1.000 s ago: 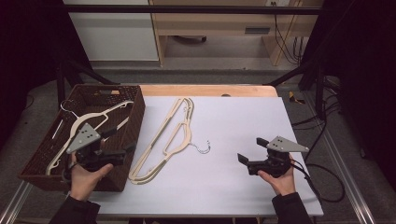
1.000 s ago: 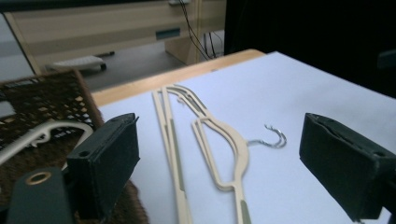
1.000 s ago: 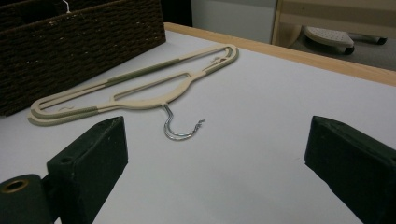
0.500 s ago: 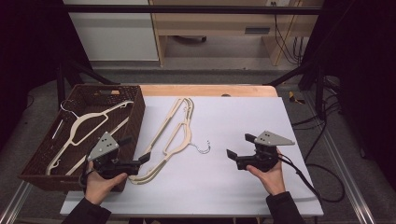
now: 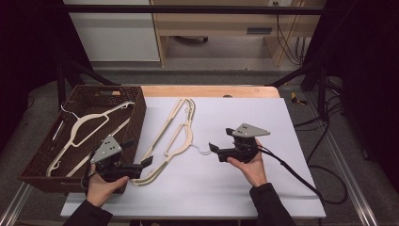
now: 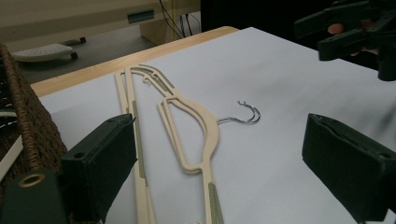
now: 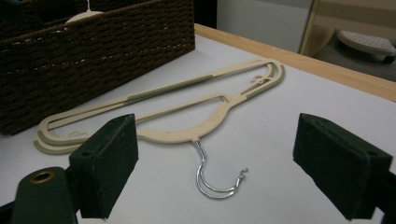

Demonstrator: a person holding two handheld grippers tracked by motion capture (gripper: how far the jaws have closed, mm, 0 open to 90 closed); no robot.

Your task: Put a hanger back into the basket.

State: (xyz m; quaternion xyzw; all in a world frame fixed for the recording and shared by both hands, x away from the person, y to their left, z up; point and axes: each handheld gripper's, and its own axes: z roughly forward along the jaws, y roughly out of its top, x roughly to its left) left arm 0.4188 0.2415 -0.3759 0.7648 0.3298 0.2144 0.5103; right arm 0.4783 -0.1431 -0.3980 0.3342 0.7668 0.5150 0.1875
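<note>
- Right gripper (image 5: 215, 150): jaws apart, nothing between the pads. They have just been closing a little but stay wide.
- Its jaws point left across the table, straight at the hooks (image 7: 218, 179). In the right gripper view the two wire hooks lie flat, centred between the jaws and just ahead of them, not touching.
- Left gripper (image 5: 147, 162): jaws apart, empty. It sits low at the near end of the hangers (image 5: 176, 136), tips just beside the lower bars, next to the basket (image 5: 134, 120) wall. Can't tell from the high view if a tip touches a bar.
- Hangers: two cream ones stacked on the white sheet (image 5: 235, 188), between basket and right gripper. Long axis runs diagonally, near-left to far-centre; necks and hooks stick out sideways toward the right gripper.
- In the left gripper view the stack runs away from the jaws, necks and hooks off to the right of the bars.
- Key relation: hooks are nearer the right gripper, bar ends nearer the left. So right takes the neck or hook end, left the bars.
- Basket at left already holds at least one hanger (image 5: 91, 125); likely destination, my read.
- Risk, my read: the thin wire hooks lie flat on the sheet, so wide pads may slip over them; the plastic neck is the safer bite.
</note>
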